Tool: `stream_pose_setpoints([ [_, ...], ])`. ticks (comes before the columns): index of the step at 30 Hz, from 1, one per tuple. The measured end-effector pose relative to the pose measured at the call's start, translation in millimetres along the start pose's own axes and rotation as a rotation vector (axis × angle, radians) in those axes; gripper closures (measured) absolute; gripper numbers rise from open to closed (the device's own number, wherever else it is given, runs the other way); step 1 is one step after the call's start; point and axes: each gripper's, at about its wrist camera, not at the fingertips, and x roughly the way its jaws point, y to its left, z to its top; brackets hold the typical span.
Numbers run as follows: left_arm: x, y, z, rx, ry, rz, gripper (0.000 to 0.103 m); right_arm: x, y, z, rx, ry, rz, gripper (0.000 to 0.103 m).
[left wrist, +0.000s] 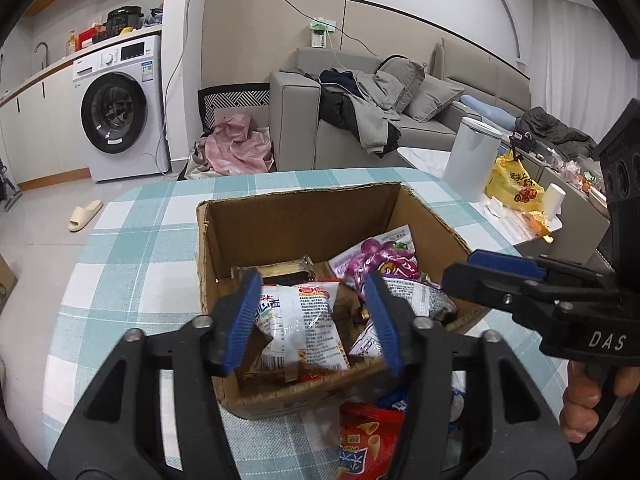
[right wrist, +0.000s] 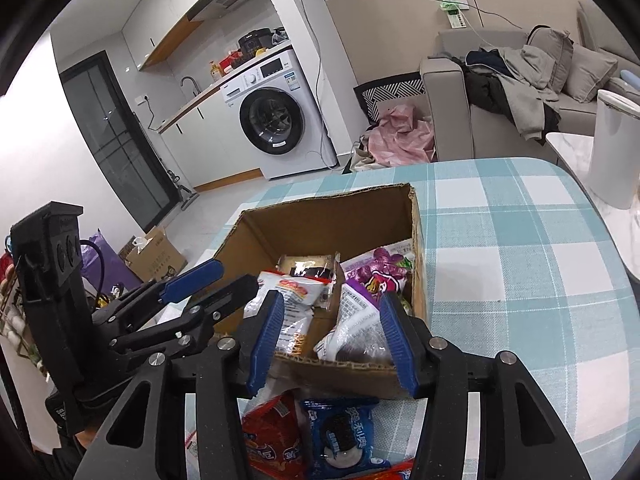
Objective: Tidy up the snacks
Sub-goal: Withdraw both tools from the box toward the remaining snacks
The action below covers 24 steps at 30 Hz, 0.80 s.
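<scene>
An open cardboard box (left wrist: pixel 296 216) (right wrist: pixel 320 224) stands on the checked table and holds several snack packs: a white pack (left wrist: pixel 304 320) (right wrist: pixel 296 296), a purple pack (left wrist: pixel 380 260) (right wrist: pixel 380 272) and a dark boxed snack (right wrist: pixel 308 266). My left gripper (left wrist: pixel 314 320) is open and empty, hovering over the box's near side; it also shows in the right wrist view (right wrist: pixel 224 276). My right gripper (right wrist: pixel 332 344) is open and empty above the box's near edge; it also shows in the left wrist view (left wrist: pixel 472 268). A red chip bag (left wrist: pixel 368 440) (right wrist: pixel 276 436) and a blue cookie pack (right wrist: pixel 340 436) lie on the table in front of the box.
The teal checked tablecloth (right wrist: pixel 520 260) covers the table. A white bin (left wrist: pixel 472 156), a yellow bag (left wrist: pixel 512 184) and clutter sit on a side table to the right. A sofa (left wrist: pixel 304 120) and washing machine (left wrist: pixel 120 108) stand behind. A cardboard box (right wrist: pixel 156 258) sits on the floor.
</scene>
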Motion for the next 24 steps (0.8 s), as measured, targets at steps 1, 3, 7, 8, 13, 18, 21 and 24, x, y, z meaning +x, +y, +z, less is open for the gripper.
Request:
stream_pose_setpoints([
  [1,-4,-1,0,0.004,-0.007,0.005,0.031,-2,0,0,-0.004,-0.003,-0.007,0.049],
  [3,-14,-1,-2,0.006,-0.035,0.013,0.02,-5,2,-1,-0.016,-0.007,-0.017,0.04],
  [7,-32,-2,-5,0.017,-0.043,0.004,0.015,-16,4,-4,-0.032,-0.028,-0.038,0.016],
  [8,-36,-2,-6,0.015,-0.045,0.007,0.012,-18,5,-6,-0.034,-0.026,-0.039,0.013],
  [13,-60,0,-13,0.011,-0.066,0.013,0.001,-26,6,-13,-0.037,-0.017,-0.031,0.001],
  [18,-81,4,-22,0.008,-0.079,0.019,0.001,-32,8,-25,-0.045,0.0,-0.069,0.0],
  [21,-91,6,-30,0.013,-0.079,0.018,0.001,-38,6,-31,-0.02,0.008,-0.039,0.0],
  [24,-99,8,-36,0.011,-0.082,0.024,0.001,-44,5,-37,-0.021,0.008,-0.047,0.0],
])
